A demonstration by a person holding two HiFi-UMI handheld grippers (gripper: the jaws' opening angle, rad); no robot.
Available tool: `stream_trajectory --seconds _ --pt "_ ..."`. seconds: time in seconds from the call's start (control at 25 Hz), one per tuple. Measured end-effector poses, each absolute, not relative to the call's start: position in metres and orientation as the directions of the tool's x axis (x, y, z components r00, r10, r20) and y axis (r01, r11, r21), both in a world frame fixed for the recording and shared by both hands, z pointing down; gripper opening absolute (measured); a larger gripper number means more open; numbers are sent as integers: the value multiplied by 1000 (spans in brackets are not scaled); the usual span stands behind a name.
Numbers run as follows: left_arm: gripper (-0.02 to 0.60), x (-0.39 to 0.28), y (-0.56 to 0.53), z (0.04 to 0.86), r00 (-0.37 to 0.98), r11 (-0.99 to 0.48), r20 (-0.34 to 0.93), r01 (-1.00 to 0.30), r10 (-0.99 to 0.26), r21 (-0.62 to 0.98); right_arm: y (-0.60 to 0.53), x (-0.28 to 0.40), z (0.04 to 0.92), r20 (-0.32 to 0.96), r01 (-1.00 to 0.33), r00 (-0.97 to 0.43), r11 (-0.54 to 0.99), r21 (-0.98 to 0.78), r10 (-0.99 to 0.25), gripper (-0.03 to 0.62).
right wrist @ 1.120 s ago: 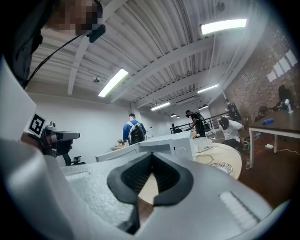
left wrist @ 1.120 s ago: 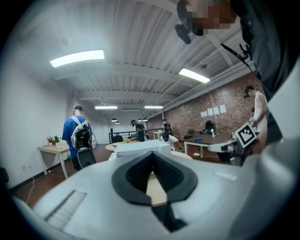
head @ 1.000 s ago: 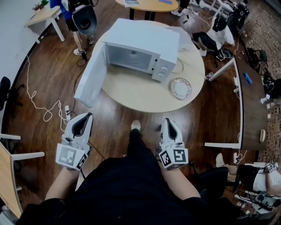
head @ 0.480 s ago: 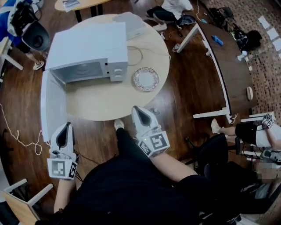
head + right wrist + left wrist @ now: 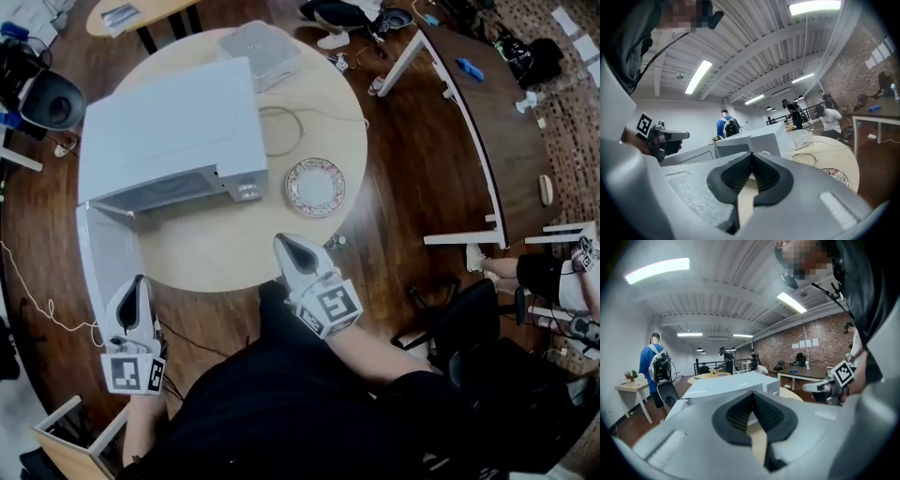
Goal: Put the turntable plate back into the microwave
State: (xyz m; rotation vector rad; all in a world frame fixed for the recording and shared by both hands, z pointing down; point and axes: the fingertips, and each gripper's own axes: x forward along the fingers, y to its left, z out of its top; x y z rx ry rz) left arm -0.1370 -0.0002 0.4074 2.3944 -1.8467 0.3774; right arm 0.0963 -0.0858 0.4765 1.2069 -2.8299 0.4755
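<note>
Dark wood floor, round pale table [image 5: 216, 248] in the middle of the head view. A long dark desk [image 5: 487, 122] runs off at 2 o'clock.

- White microwave [image 5: 169, 131] sits on the 9 o'clock side of the table. Its door [image 5: 101, 258] is swung open and overhangs the table edge toward 7 o'clock.
- Turntable plate [image 5: 315, 186], with a patterned rim, lies flat on the tabletop at 3 o'clock of the microwave. It is just beside the microwave, not touching it, and outside the cavity.
- A loose cable [image 5: 281, 127] loops on the table at 12 o'clock of the plate. A pale box [image 5: 261, 42] stands at the table's 12 o'clock rim.
- Right gripper [image 5: 284, 242] has its tip over the table's 6 o'clock rim, pointing toward the plate but apart from it. Its own view shows the ribbed pads pressed together with nothing between them.
- Left gripper [image 5: 139, 284] is off the table at 7 o'clock, near the free end of the open door. Its jaws meet at the tips and hold nothing.
- The left gripper view shows a person in blue [image 5: 655, 364] standing at 9 o'clock and a brick wall [image 5: 806, 336] at 2 o'clock.
</note>
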Motion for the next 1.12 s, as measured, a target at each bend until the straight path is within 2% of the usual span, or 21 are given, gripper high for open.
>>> stream_trajectory --seconds 0.16,0.4,0.56,0.68,0.92,1.12 --pt "5 -132 -31 410 255 -274 243 -961 -936 -46 -108 104 471 143 -720 -690 652 -239 -710 2" --pt "5 -124 -65 389 281 -287 205 -958 -938 -1 -127 80 452 112 -639 -769 760 -118 -629 2" --pt "5 -135 -83 382 249 -254 198 -967 -948 0 -142 63 440 87 -582 -812 789 -199 -577 2" --pt "5 -140 -95 368 236 -242 162 -970 -958 -22 -156 49 419 47 -562 -825 807 -180 -563 2" --pt "5 -159 -97 356 226 -233 140 -972 -964 -34 -157 44 398 35 -592 -805 798 -109 -592 2" --pt "5 -184 -114 362 290 -297 142 -955 -946 -27 -151 45 397 46 -667 -744 738 -99 -666 2"
